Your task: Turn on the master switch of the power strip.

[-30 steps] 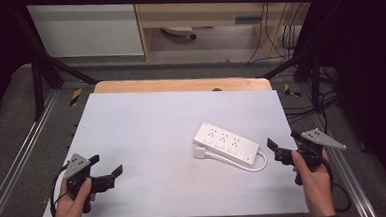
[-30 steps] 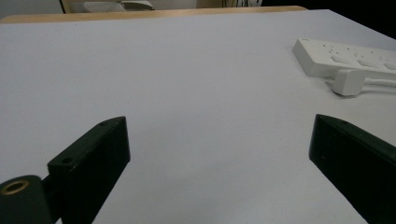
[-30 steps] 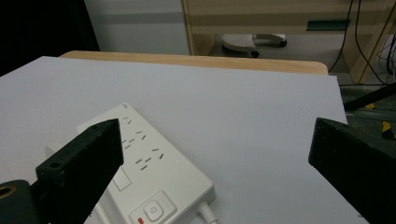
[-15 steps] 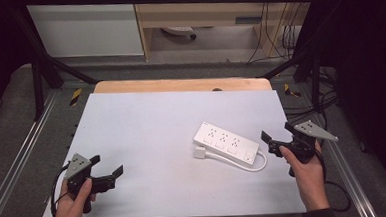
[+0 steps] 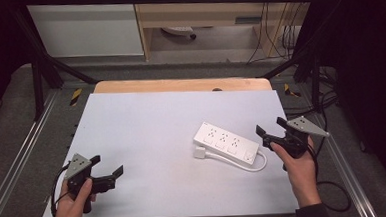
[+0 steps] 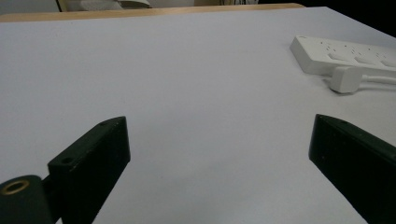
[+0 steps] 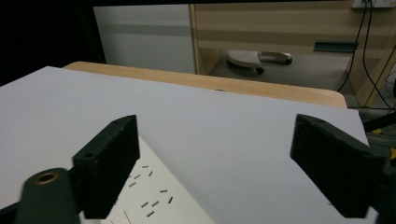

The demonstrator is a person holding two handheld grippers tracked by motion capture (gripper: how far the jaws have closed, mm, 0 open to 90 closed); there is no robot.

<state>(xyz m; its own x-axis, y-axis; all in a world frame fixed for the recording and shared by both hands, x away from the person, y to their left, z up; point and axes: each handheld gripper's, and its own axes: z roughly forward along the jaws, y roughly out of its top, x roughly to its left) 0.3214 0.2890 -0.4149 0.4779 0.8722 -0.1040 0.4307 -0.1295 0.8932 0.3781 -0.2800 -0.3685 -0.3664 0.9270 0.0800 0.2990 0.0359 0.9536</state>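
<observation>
While your right tongs (image 5: 271,130) hover wide but just been narrowing, nothing between them, beside the power strip (image 5: 226,143) lying right of centre on the surface (image 5: 147,136), its slick casing could skid away; left tongs (image 5: 107,167) idle wide.

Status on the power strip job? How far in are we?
Early. Nothing looks done: the power strip lies flat on the table, its plug loose beside it. In hand: the right hand-held gripper is at the strip's near end, jaws just closing but gripping nothing. The left hand-held gripper hovers open, apart from it. The grasp and everything after remains.
</observation>
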